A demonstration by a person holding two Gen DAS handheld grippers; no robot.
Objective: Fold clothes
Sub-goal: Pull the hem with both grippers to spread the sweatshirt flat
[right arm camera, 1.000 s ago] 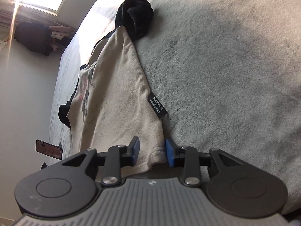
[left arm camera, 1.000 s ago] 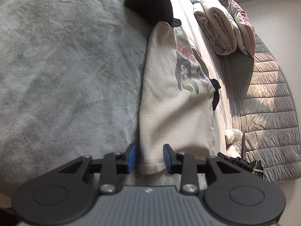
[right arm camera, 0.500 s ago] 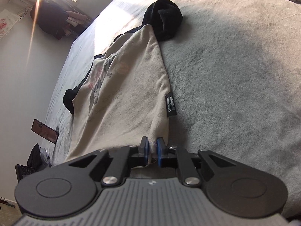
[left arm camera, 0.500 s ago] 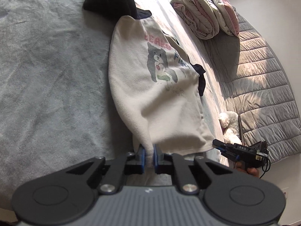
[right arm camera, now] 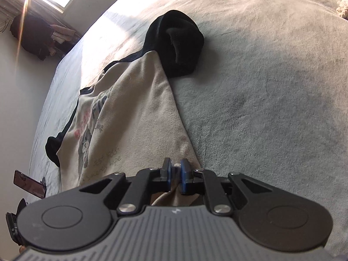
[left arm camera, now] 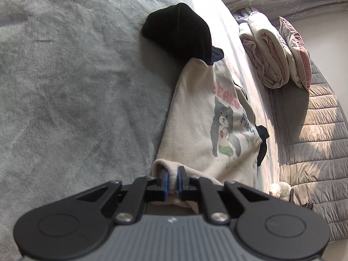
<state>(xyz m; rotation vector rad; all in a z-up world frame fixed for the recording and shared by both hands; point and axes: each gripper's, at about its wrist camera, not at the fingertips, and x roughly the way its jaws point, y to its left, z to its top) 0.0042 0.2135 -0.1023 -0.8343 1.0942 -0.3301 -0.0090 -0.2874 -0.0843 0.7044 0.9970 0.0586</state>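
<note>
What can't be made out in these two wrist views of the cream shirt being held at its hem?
- Left wrist: hem of the cream shirt behind the left tool, hidden by its body.
- Right wrist: hem corner under the right tool, hidden likewise.
- Right wrist: small print under the cat graphic, too small and skewed.
- Left wrist: white plush toy, partly hidden, unclear.

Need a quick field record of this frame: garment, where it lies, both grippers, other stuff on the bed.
garment: cream sweatshirt with cat print and dark sleeves
surface: grey blanket on a bed
left gripper: shut on the sweatshirt's hem
right gripper: shut on the sweatshirt's hem, at the other corner
hem state: lifted and bunched at both grips
beyond the garment: black clothing at the sweatshirt's far end
edge of bed: rolled duvet and a pillow
</note>
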